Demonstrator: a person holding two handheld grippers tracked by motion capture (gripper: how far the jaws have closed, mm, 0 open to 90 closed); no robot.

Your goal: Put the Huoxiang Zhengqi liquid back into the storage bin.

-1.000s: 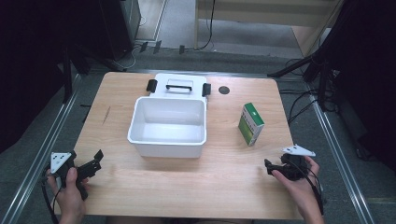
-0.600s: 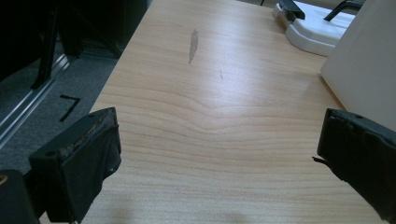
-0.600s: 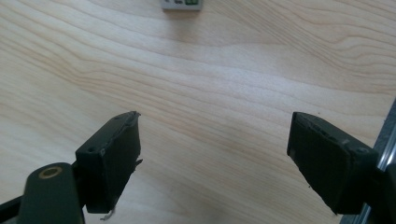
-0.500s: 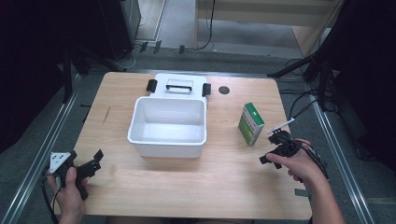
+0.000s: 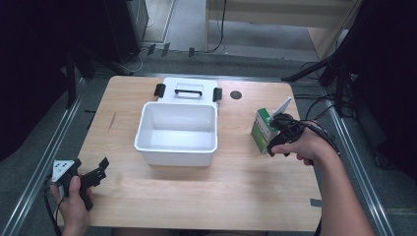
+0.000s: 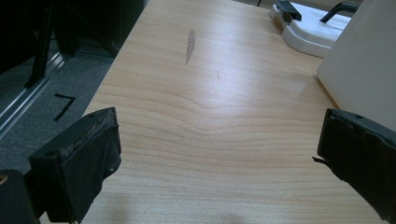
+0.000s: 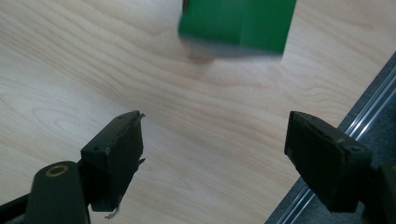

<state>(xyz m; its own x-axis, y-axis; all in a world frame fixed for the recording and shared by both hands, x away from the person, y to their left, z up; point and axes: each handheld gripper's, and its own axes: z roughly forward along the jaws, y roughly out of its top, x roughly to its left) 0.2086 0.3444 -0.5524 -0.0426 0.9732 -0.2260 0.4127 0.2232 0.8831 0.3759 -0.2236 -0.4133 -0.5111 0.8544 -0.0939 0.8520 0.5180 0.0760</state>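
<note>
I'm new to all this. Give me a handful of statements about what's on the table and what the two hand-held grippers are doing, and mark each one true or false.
1. The white bin is empty. True.
2. The right gripper has clamped the green carton. False: in the right gripper view its jaws are wide apart, and the carton sits ahead of them, ungripped.
3. The left gripper is open over bare wood. True: its own view shows wide jaws with nothing between them.
4. The bin's lid is on top of the bin. False: it lies on the table behind the bin.
5. The carton is left of the bin. False: it is on the right.
</note>
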